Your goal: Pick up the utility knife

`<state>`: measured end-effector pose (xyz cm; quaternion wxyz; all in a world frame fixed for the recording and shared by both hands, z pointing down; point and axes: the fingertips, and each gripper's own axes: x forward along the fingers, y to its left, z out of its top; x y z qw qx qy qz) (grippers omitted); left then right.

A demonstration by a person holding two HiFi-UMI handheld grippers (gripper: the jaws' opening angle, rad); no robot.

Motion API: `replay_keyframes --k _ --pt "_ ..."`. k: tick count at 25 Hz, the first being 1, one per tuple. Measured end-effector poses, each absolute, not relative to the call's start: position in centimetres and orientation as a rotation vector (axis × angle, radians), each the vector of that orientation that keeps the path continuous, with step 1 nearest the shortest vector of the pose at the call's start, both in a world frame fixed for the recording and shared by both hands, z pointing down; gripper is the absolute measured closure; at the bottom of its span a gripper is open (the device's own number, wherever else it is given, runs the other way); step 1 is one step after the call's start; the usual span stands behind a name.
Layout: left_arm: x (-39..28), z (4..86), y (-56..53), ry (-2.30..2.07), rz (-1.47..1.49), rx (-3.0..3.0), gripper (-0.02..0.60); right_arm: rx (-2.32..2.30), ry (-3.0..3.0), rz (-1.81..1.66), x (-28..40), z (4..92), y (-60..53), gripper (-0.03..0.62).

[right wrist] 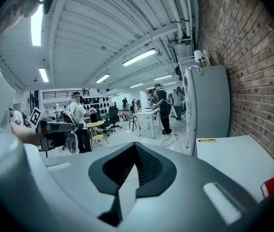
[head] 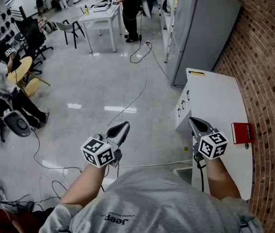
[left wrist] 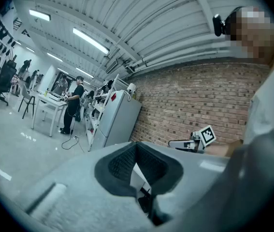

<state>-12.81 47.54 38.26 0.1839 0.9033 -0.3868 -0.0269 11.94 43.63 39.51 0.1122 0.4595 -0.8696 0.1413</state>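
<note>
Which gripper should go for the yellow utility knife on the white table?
Right. The right gripper hangs over the white table, with the utility knife at the far end ahead of it. The left gripper is over the floor.

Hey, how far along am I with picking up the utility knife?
Done: nothing yet. The yellow utility knife lies untouched at the far end of the white cabinet.
In hand: nothing. The left gripper and right gripper are both shut and empty, held short of the knife.
Left: reach the knife, open the jaws, close on it and lift.
</note>
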Motion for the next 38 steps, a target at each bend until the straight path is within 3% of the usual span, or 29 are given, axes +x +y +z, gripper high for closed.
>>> replay_keyframes --k 15,31,38 --pt "-10.5 38.1 46.6 -1.11 -0.035 2.57 0.583 1.319 -2.564 0.447 13.6 39.9 42.5 0.586" --pt "-2.0 38.3 45.8 -1.129 0.01 2.585 0.583 1.254 -2.597 0.447 20.4 41.1 41.6 0.585" --pt "-1.6 39.8 42.5 -1.112 0.021 2.58 0.583 1.264 -2.585 0.49 20.9 42.8 38.3 0.585"
